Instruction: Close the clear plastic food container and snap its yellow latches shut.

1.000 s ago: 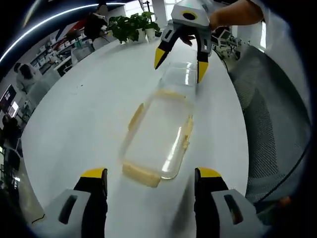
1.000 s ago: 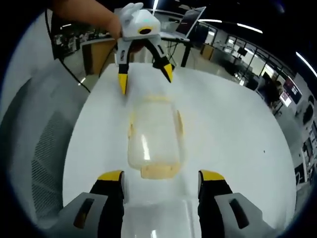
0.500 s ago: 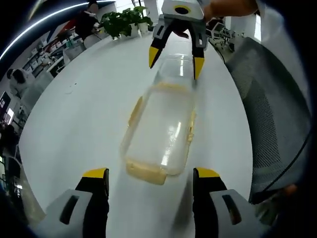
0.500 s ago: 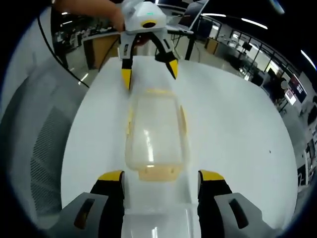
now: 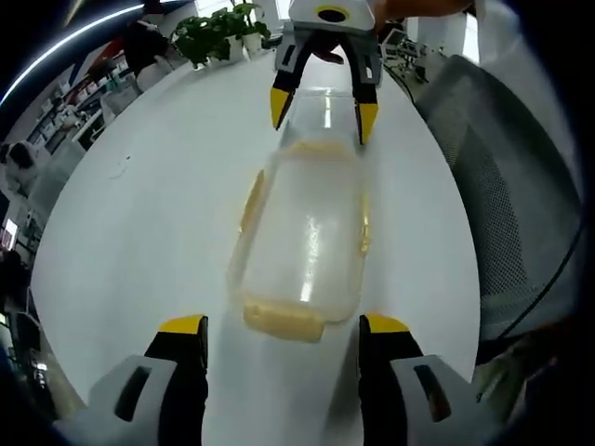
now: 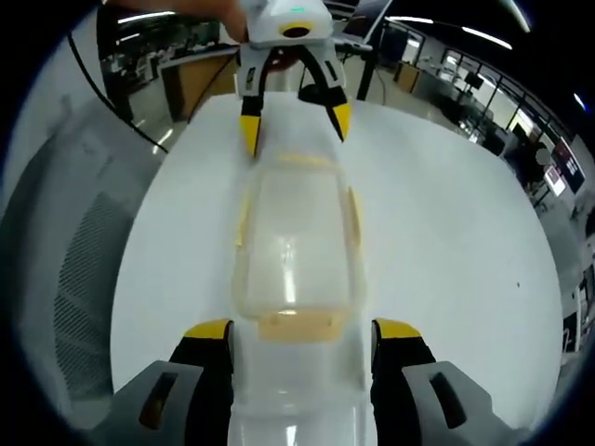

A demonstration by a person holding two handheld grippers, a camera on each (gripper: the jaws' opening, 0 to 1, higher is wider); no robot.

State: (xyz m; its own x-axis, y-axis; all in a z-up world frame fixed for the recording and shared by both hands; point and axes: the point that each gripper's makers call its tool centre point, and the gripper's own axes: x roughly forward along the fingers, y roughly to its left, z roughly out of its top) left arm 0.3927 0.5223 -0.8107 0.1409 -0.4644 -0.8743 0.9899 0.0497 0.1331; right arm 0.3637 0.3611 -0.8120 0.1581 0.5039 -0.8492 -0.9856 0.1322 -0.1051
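The clear container [image 5: 305, 237] lies lengthwise on the white table [image 5: 139, 204], between the two grippers. The left gripper [image 5: 279, 348] and right gripper [image 6: 302, 348] both have jaws spread wide, holding nothing. The left gripper view shows potted plants [image 5: 218, 32]; the right gripper view shows a laptop [image 6: 367, 23].

Lid [image 6: 297, 418] cut off by btm edge

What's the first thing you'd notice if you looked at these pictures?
A long clear food container with yellow latches lies in the middle of a big white table. Two grippers with yellow-tipped fingers face each other over it, both open: the left gripper at one end and the right gripper at the other. Green potted plants stand at the table's far edge.
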